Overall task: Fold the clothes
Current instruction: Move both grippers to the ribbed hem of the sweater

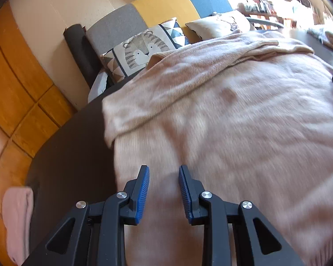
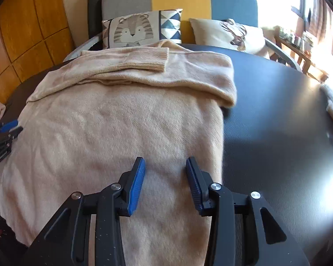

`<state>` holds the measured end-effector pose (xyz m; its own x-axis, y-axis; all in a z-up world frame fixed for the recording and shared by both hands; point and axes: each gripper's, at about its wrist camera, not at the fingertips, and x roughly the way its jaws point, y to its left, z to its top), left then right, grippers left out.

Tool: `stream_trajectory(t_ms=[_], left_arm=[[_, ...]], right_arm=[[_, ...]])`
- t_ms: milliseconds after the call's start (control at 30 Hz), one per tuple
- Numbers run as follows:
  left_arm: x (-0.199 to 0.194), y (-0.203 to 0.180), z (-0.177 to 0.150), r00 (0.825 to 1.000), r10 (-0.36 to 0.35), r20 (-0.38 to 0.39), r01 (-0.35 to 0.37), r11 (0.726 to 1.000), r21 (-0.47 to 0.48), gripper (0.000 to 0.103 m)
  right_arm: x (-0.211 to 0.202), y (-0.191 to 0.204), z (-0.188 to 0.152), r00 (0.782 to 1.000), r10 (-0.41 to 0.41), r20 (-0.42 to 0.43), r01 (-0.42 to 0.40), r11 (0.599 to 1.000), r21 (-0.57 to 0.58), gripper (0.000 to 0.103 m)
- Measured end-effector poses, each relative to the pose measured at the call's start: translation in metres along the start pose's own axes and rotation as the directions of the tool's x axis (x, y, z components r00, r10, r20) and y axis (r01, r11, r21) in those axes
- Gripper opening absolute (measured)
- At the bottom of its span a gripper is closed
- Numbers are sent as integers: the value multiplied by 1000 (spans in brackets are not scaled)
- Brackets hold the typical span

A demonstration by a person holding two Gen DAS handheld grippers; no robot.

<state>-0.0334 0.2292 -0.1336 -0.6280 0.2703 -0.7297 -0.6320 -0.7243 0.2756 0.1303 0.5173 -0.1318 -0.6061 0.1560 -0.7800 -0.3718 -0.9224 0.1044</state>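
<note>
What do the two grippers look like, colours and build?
Both match: the left gripper and right gripper are black plastic linkages with round silver pivot screws and triangular cut-outs. Their fingers carry ribbed blue pads. No cables or sleeves show.

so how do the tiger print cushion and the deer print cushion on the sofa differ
The tiger print cushion shows a grey striped tiger face beside a panel of blue and white triangles; the deer print cushion is plain cream with a brown antlered deer. The tiger cushion leans on the sofa's grey and yellow back panels, the deer cushion on the yellow and blue ones. The folded beige knit sweater hides the tiger cushion's lower edge; the deer cushion's is clear of it. Both stand propped behind the dark table.
</note>
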Motion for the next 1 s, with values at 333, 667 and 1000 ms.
stream_trajectory(t_ms=[333, 667, 1000], left_arm=[[-50, 48, -78, 967, -254, 33, 251, 915, -316, 28], [-69, 89, -137, 880, -462, 114, 445, 714, -541, 28], [-58, 103, -166, 768, -596, 233, 587, 511, -628, 28]], right_arm=[[-40, 1, -47, 994, 108, -33, -109, 993, -51, 42], [-75, -64, -84, 942, 332, -42, -317, 925, 209, 42], [-70, -88, -114, 882, 465, -77, -424, 854, 302, 42]])
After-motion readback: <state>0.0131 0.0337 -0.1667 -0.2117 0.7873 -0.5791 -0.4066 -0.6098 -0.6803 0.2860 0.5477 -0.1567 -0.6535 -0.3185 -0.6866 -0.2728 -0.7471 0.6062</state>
